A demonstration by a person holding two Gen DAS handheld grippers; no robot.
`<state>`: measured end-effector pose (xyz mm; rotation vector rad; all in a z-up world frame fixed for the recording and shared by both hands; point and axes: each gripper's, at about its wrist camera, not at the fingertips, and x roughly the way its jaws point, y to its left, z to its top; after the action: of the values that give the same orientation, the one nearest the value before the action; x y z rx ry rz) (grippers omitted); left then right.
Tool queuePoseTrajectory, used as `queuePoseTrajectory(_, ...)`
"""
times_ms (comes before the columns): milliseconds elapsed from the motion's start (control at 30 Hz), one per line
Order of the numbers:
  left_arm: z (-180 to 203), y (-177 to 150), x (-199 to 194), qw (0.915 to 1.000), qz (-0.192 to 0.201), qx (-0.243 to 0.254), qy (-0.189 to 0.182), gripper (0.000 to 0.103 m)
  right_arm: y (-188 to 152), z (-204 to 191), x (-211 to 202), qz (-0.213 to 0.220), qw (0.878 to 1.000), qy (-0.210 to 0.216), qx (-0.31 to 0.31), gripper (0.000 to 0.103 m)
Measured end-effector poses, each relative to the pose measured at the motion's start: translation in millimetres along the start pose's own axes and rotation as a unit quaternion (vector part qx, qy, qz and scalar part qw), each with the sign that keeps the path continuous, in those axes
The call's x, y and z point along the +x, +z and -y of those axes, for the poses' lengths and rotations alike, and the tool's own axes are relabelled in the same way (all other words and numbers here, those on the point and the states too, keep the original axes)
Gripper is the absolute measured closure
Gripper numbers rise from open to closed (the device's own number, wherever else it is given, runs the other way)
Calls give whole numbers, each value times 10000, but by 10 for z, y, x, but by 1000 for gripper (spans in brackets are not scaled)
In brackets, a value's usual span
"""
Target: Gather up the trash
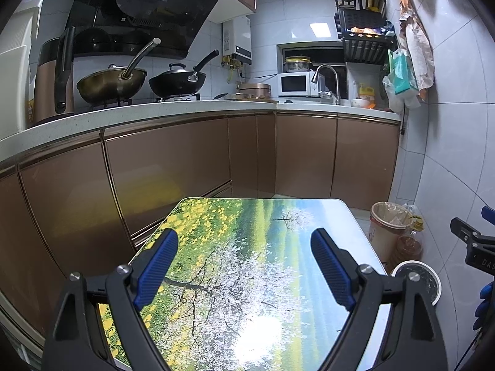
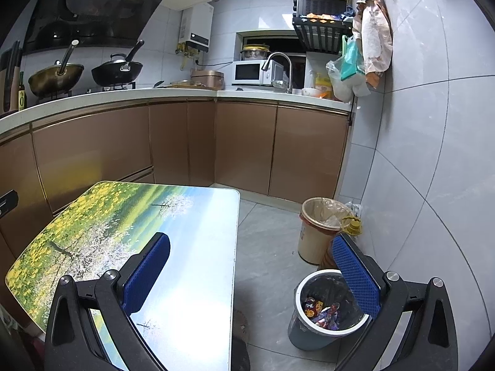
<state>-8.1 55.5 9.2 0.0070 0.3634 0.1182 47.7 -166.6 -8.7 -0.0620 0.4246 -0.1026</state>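
Left hand-held gripper (image 1: 244, 266): fingers apart, holding nothing, above the printed bench (image 1: 247, 216). Right hand-held gripper (image 2: 258, 273): fingers apart, nothing between them, straddling the bench edge. Just beneath its right finger, a grey waste bin (image 2: 324, 309) on the floor holds wrappers (image 2: 321, 310). Beyond it stands a lined beige bin (image 2: 318, 232); farther off, brown cabinets (image 2: 247, 145).

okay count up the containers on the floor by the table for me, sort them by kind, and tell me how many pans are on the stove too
Lined bins: 2, the grey bin holding wrappers and the beige bin.
Oil jugs: 1, the yellow-capped jug.
Pans on the stove: 2, the brass wok and the black pan.
Total: 5.
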Motion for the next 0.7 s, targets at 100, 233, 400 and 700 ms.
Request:
queuePoseTrajectory(100,16,-10,-18,10000,9,14,-3,16,2,17,-20,21,10000,-2,19,0)
queuePoseTrajectory(233,28,-9,-28,10000,17,33,-23,16,-6,28,-33,31,10000,-7,25,0)
queuePoseTrajectory(400,45,-13,-41,10000,29,56,-44,16,-6,52,-50,49,10000,-28,48,0)
queuePoseTrajectory(700,117,-27,-42,9999,26,102,-71,16,-28,99,-74,60,9999,-56,96,0)
